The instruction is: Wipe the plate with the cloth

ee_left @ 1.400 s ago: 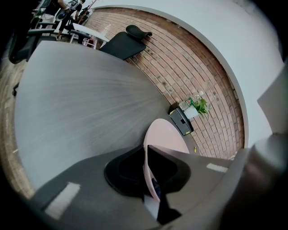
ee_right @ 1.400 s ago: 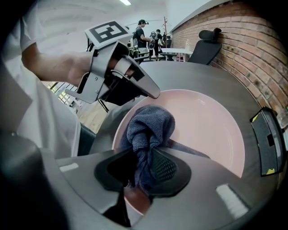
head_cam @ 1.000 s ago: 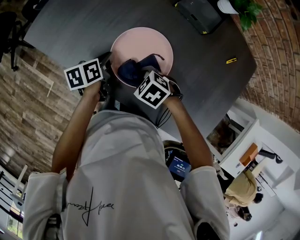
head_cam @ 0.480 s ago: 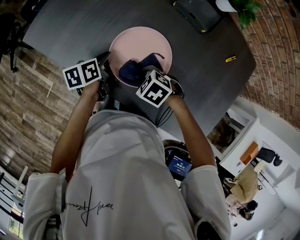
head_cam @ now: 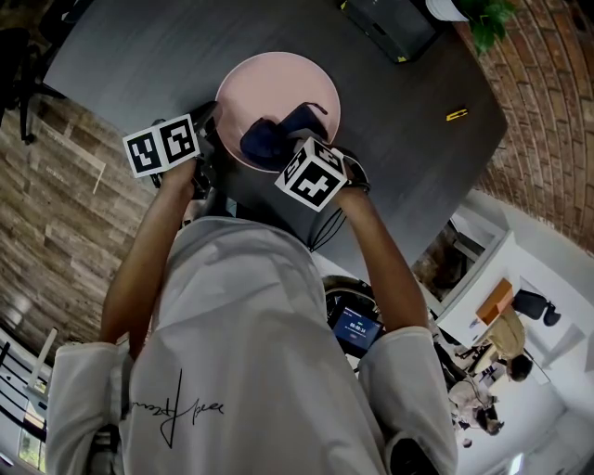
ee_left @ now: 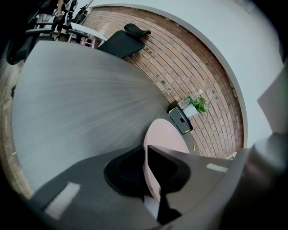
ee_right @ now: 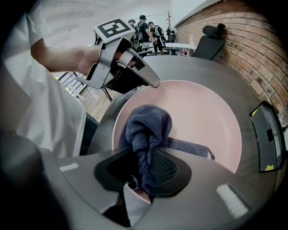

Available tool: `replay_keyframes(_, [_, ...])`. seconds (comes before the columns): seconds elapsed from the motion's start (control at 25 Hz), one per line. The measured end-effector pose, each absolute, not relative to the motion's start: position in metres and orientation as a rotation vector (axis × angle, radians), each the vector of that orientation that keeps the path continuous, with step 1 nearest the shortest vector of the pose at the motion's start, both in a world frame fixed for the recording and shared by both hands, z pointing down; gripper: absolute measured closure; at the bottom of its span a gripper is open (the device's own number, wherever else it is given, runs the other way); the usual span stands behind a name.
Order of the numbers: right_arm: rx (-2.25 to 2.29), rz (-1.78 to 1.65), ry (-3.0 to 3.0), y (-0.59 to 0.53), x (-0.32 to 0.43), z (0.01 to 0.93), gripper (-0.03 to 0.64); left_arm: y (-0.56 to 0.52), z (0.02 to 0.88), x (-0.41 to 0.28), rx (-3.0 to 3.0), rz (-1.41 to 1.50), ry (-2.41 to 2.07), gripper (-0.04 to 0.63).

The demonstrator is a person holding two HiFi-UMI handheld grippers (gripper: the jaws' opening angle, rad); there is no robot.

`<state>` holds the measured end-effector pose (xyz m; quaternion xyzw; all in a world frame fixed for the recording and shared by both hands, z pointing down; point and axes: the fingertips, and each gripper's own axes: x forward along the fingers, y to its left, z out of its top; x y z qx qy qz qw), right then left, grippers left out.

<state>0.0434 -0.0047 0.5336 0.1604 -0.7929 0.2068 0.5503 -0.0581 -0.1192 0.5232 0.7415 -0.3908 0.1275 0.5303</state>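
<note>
A round pink plate point(head_cam: 278, 88) point(ee_right: 202, 121) lies on the dark grey table near its front edge. A bunched dark blue cloth point(head_cam: 271, 137) point(ee_right: 146, 128) rests on the plate's near part. My right gripper point(ee_right: 143, 173) is shut on the cloth and presses it against the plate. My left gripper point(ee_left: 146, 173) point(ee_right: 150, 83) is shut on the plate's left rim point(ee_left: 150, 175), which runs edge-on between its jaws. In the head view the left gripper point(head_cam: 206, 148) sits at the plate's left edge, the right gripper point(head_cam: 295, 148) at its near edge.
A black box point(head_cam: 390, 28) point(ee_right: 267, 134) lies on the table beyond the plate, a small yellow item point(head_cam: 456, 116) to its right. A potted plant point(head_cam: 487, 23) stands at the far corner. A brick wall, an office chair point(ee_left: 123, 40) and people point(ee_right: 146, 29) are behind.
My right gripper and the cloth have shifted slightly to the right across the plate's near part. The left gripper and plate have stayed put.
</note>
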Motion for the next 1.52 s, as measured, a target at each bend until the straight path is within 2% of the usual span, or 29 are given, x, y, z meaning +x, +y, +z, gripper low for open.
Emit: replay_keyframes(1.52, [0.460,0.504,-1.816,-0.022,0.078,0.536,0.505,-0.120,0.523,-0.056,1.797,0.347,-0.908,0.554])
